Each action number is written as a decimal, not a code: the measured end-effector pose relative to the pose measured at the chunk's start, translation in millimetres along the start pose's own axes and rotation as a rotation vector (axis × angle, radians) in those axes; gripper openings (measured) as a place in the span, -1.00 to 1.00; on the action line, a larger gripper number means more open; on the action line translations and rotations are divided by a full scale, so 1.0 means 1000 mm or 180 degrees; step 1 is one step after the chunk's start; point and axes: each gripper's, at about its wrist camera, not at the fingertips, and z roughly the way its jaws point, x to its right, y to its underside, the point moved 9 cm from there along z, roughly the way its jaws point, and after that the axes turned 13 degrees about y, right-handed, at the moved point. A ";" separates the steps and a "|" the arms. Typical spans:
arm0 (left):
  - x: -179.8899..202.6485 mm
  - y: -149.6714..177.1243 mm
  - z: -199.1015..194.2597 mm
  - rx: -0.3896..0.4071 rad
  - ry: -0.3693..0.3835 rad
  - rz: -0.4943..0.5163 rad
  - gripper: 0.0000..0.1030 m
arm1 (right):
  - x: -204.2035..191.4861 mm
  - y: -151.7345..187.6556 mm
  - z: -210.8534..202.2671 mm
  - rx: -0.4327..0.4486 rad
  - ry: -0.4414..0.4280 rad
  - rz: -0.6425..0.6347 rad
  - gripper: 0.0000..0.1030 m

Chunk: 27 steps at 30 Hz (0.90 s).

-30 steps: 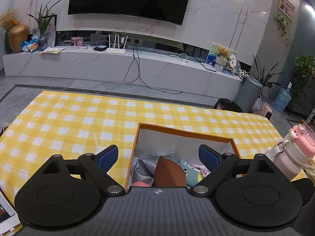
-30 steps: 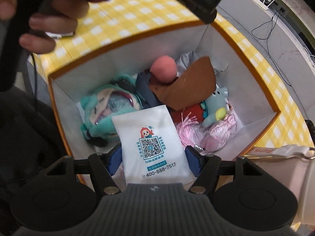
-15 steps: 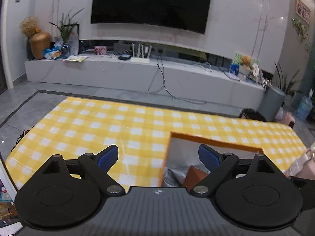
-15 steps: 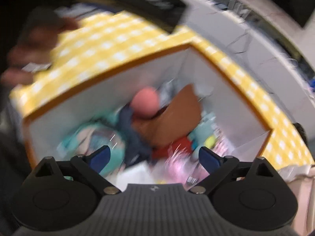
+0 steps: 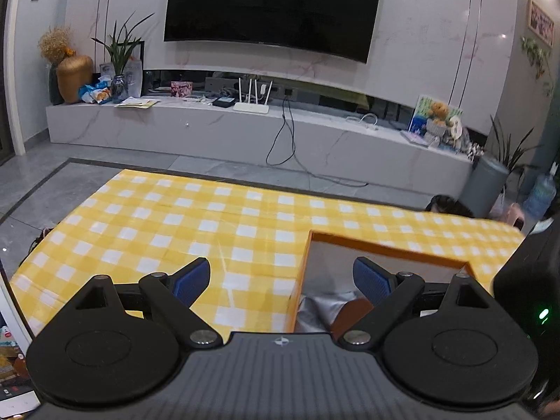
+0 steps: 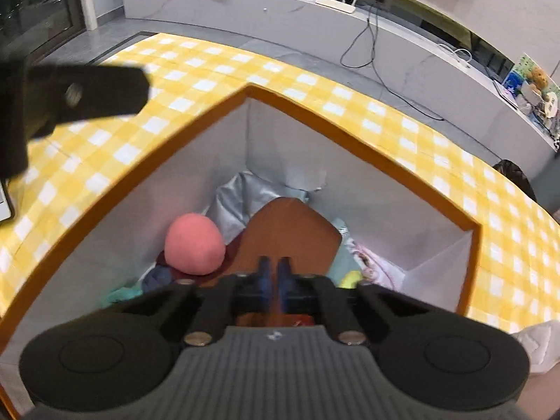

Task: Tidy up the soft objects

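An orange-rimmed box point(image 6: 332, 119) with white inner walls stands on the yellow checked tablecloth point(image 6: 196, 70). Inside lie a pink ball point(image 6: 194, 243), a brown flat piece point(image 6: 290, 234), silver fabric point(image 6: 238, 203) and pale plush items point(image 6: 371, 262). My right gripper point(image 6: 274, 271) is shut and empty above the box, its blue pads nearly touching. My left gripper point(image 5: 281, 278) is open and empty, over the box's left rim point(image 5: 302, 273); the box's brown piece point(image 5: 353, 313) shows between its fingers.
The left gripper's body point(image 6: 70, 101) crosses the upper left of the right wrist view. A white cloth item point(image 6: 539, 343) lies right of the box. A phone or tablet edge point(image 5: 10, 367) lies at the table's left. Beyond are a TV console point(image 5: 245, 129) and floor.
My right gripper let go of the white packet, which is now out of sight, rose and shut empty. My left gripper swung left and tilted up.
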 end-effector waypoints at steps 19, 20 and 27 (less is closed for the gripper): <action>0.012 0.007 0.005 -0.0083 0.0063 0.0065 1.00 | 0.055 0.005 -0.017 0.0123 0.0449 -0.0036 0.12; 0.012 0.007 0.005 -0.0084 0.0055 0.0068 1.00 | 0.053 0.006 -0.022 0.0175 0.0440 -0.0098 0.16; 0.016 0.007 0.002 -0.0110 -0.0097 0.0134 1.00 | 0.039 0.012 -0.062 0.0548 0.0293 -0.0373 0.87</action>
